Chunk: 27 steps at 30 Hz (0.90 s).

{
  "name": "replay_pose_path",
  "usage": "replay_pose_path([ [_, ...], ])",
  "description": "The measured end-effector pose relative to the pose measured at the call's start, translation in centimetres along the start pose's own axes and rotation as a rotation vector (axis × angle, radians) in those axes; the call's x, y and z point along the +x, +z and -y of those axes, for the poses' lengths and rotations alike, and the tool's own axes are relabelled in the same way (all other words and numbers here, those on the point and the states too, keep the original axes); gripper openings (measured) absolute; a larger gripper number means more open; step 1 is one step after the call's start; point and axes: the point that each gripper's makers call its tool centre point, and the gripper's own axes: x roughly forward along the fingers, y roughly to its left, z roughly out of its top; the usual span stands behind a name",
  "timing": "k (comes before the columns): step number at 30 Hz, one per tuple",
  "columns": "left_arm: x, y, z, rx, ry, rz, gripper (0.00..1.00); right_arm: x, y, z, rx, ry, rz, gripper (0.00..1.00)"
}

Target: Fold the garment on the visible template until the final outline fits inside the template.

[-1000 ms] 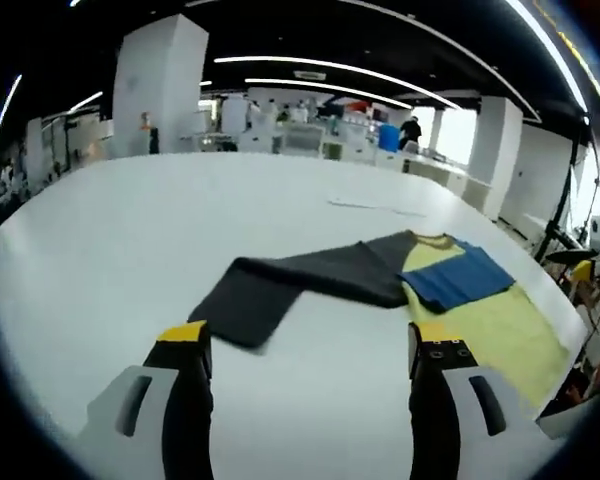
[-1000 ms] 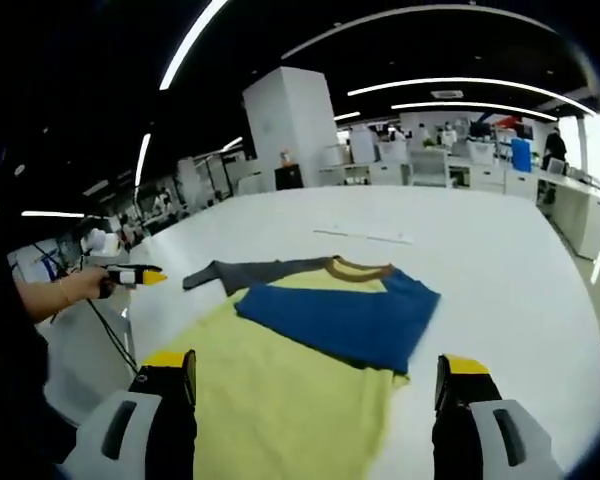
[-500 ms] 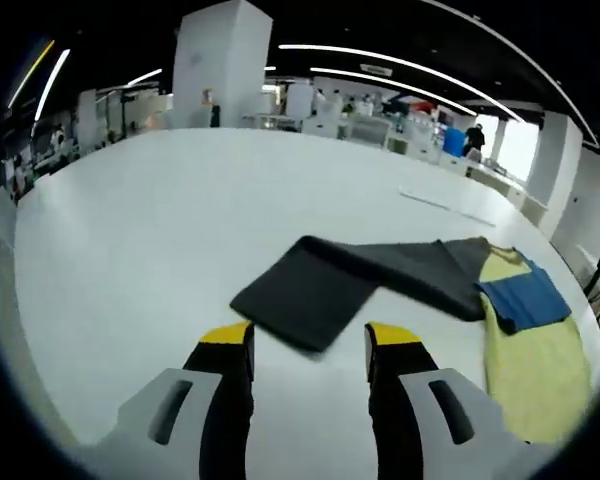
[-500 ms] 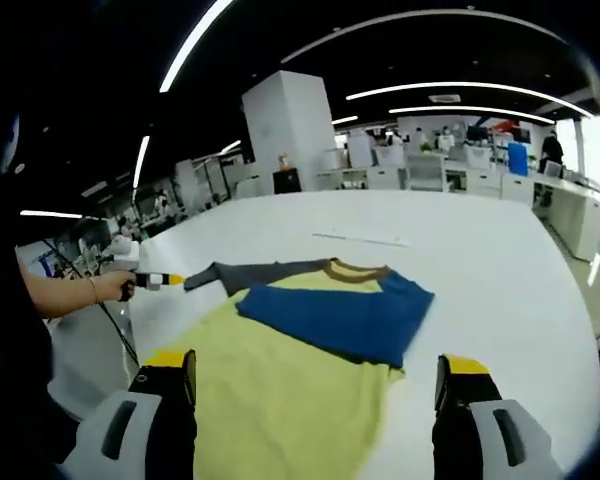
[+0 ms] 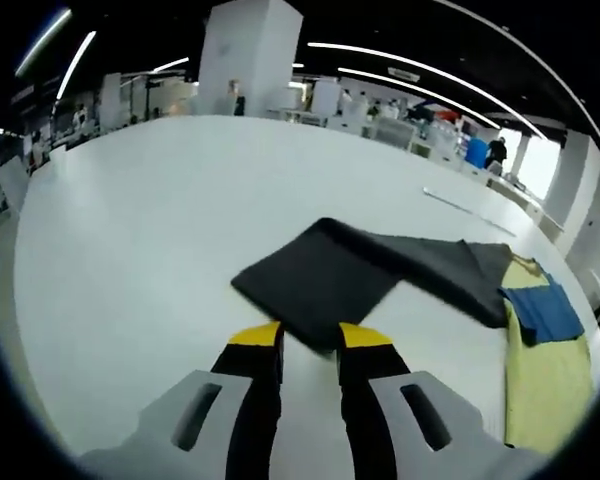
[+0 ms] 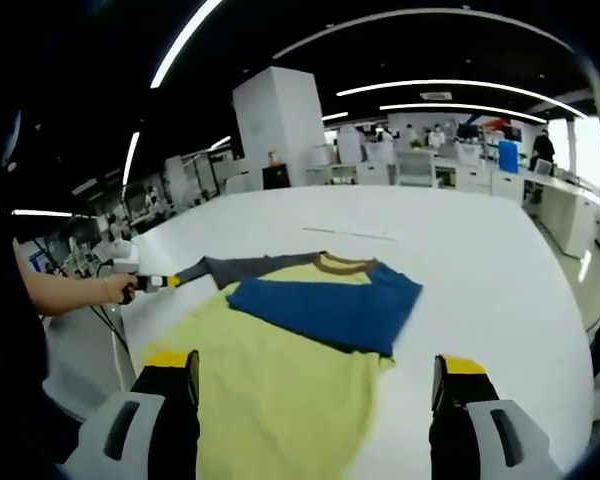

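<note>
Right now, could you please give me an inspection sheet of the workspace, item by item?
Surface: large white table, bare around the garment.
Job's things: yellow shirt lying flat; blue sleeve folded across the body; grey sleeve stretched out sideways. No separate template outline can be told.
Clutter: a thin pale strip on the table beyond the collar.
Grippers: left gripper at the grey sleeve's end, jaws close together, grip not confirmed; right gripper open, over the shirt's lower part.
Cables: a dark cable hangs near the left hand.
Surroundings: open office with desks, white pillars, ceiling light strips.
</note>
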Motion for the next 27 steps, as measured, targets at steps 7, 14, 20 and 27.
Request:
replay_pose_path([
  [7,0.0,0.1,-0.9,0.011,0.096,-0.040,0.05,0.0,-0.6,-0.3,-0.044,0.012,-0.029,0.98],
  [14,0.5,0.3,-0.8,-0.028,0.146,-0.065,0.09,0.1,-1.1,-1.4,-0.075,0.046,-0.050,0.99],
  [20,0.6,0.3,-1.1,-0.051,0.192,-0.070,0.07,-0.1,-1.7,-1.3,-0.098,0.031,-0.076,0.99],
  [27,0.8,0.3,-1.4,-0.092,0.180,-0.062,0.00,-0.4,-1.6,-0.9,-0.102,0.007,-0.075,0.99],
])
